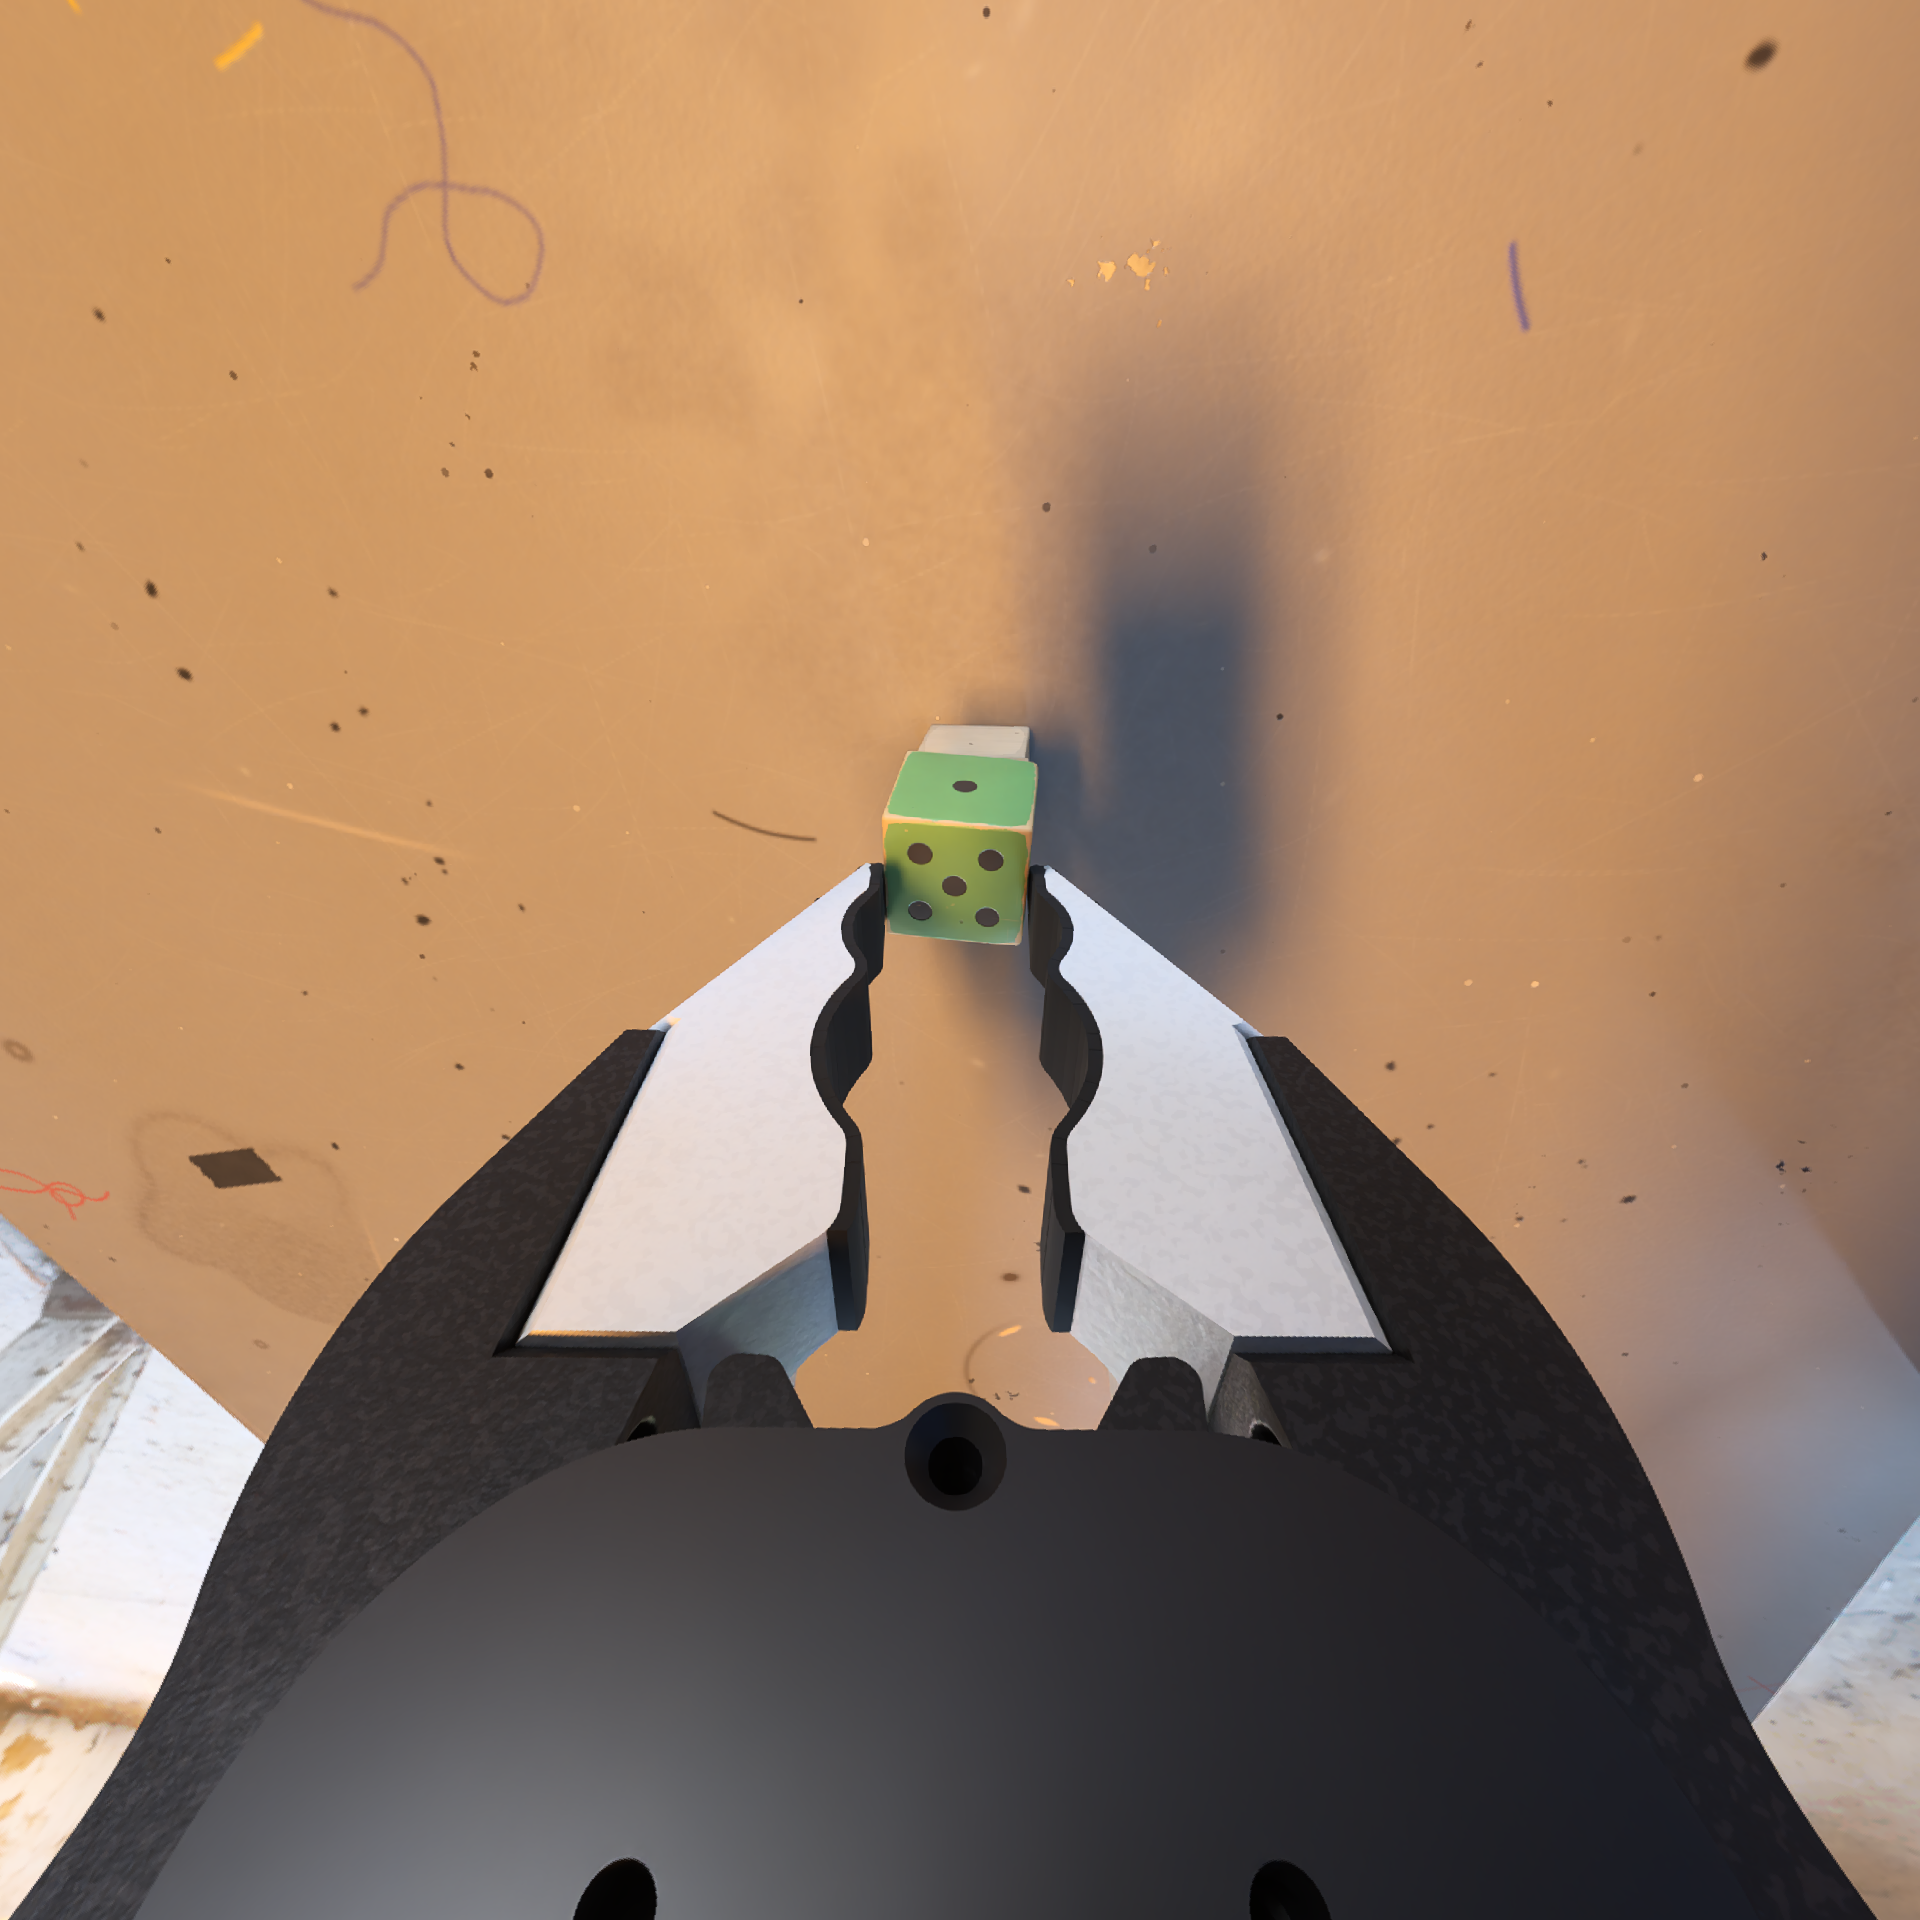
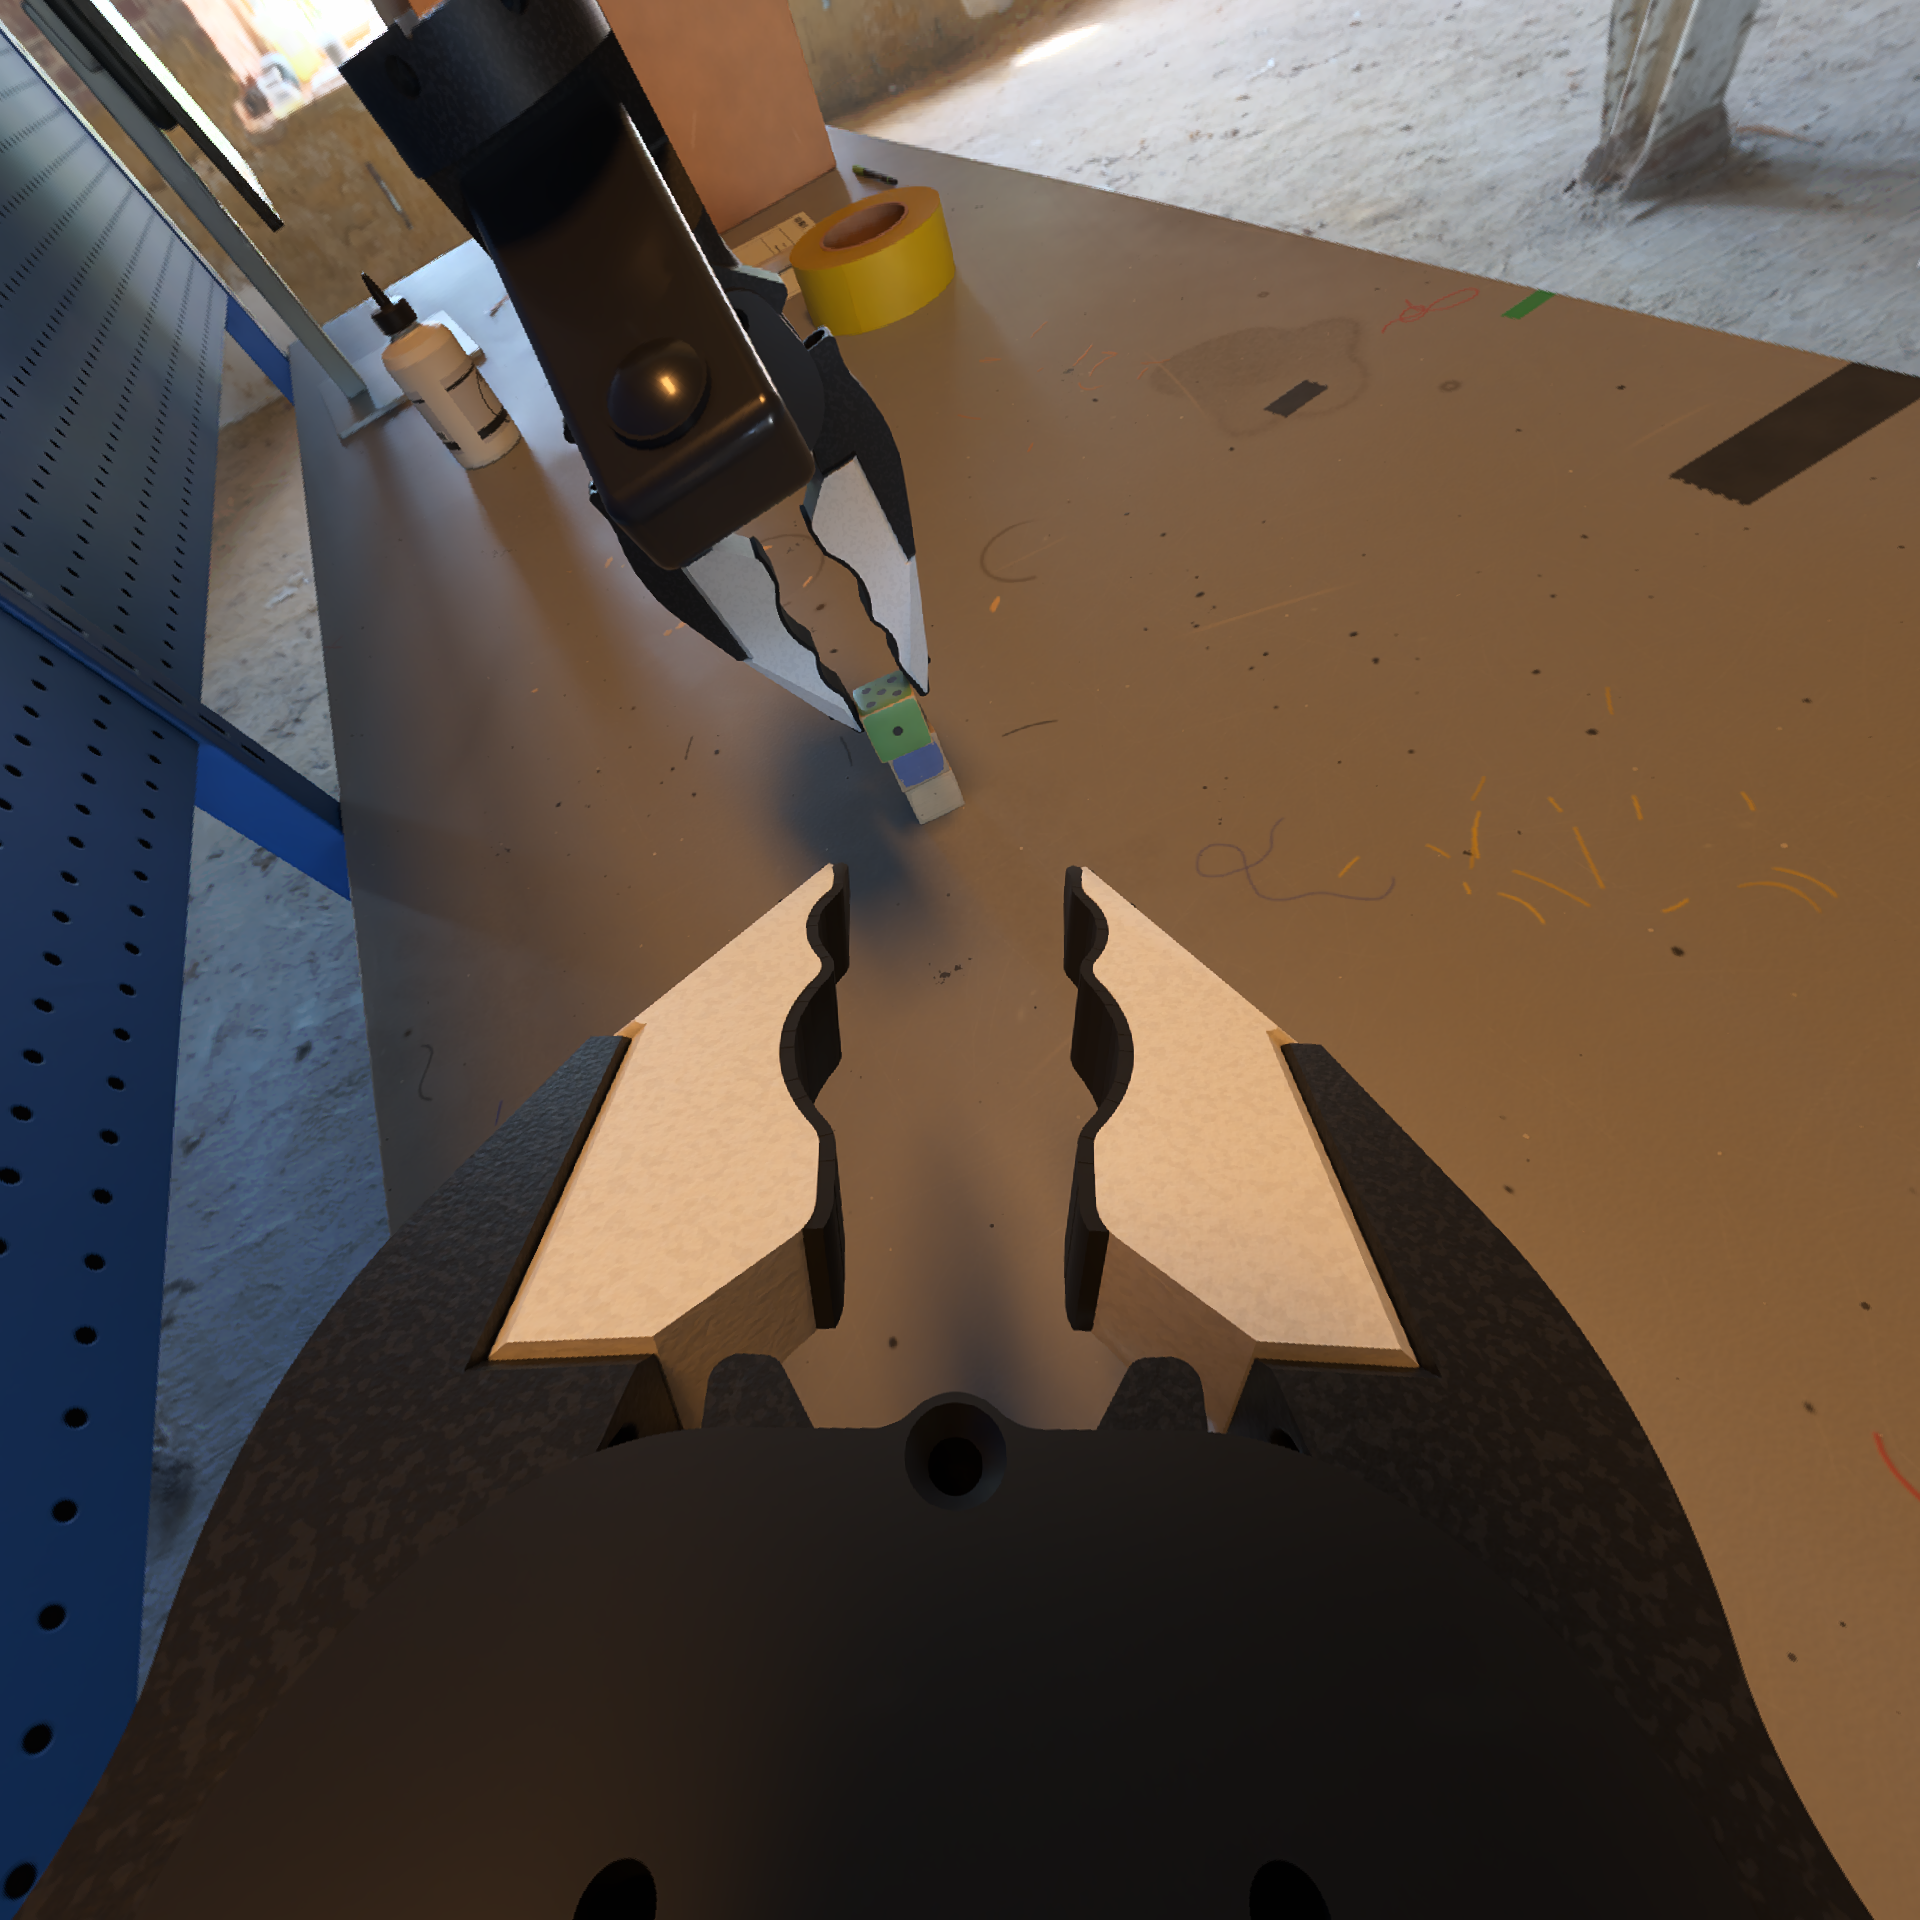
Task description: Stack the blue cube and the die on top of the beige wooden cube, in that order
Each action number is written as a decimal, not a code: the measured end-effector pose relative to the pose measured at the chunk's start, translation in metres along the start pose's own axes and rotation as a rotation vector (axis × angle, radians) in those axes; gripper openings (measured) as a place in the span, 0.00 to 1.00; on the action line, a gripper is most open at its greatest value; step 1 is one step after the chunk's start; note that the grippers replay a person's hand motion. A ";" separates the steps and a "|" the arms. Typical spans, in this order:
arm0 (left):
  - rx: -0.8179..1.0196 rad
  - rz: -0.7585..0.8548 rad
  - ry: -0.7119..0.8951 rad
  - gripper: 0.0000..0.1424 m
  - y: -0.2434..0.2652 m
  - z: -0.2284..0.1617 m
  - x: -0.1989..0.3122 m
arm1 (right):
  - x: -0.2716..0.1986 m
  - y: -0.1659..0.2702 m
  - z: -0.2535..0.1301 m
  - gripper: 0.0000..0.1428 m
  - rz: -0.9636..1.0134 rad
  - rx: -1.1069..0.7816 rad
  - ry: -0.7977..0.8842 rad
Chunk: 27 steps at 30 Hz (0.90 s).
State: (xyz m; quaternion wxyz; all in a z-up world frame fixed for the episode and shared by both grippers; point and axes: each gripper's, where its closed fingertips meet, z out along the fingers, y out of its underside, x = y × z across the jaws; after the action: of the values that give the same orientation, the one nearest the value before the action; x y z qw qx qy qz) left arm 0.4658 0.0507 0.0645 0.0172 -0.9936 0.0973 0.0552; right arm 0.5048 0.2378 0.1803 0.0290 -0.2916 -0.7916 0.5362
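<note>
Die on top of the stack, not yet let go

The left gripper [image 1: 956,899] has its fingertips pressed against both sides of the green die [image 1: 958,862], which sits on the blue cube [image 2: 918,767], itself on the beige wooden cube [image 2: 934,798]. The order looks right, so only the release seems left. The right gripper [image 2: 956,896] hangs short of the stack, parted and empty. Far beyond lie a yellow tape roll [image 2: 875,258] and a white bottle [image 2: 447,384]; no writing is readable.
</note>
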 end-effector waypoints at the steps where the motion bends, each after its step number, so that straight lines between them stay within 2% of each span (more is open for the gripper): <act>1: 0.001 0.002 -0.001 0.19 0.000 0.000 0.000 | 0.000 0.000 0.000 0.29 0.001 0.002 -0.001; 16: 0.019 0.026 0.006 0.19 -0.004 0.001 0.000 | -0.001 0.000 0.000 0.29 -0.002 0.004 -0.007; 18: 0.024 0.026 -0.001 0.24 -0.005 -0.001 -0.001 | -0.001 0.000 -0.001 0.29 -0.001 0.005 -0.009; 23: 0.059 -0.011 -0.037 0.27 -0.003 -0.021 -0.012 | -0.001 0.002 -0.001 0.29 0.001 -0.005 -0.013; 27: 0.235 -0.063 0.032 0.27 -0.009 -0.055 -0.004 | -0.003 0.001 -0.001 0.29 -0.003 0.004 -0.018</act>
State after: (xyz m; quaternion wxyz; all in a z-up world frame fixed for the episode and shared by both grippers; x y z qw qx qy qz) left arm 0.4696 0.0578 0.1203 0.1335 -0.9881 0.0720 0.0270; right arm 0.5074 0.2373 0.1808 0.0233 -0.2858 -0.7912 0.5401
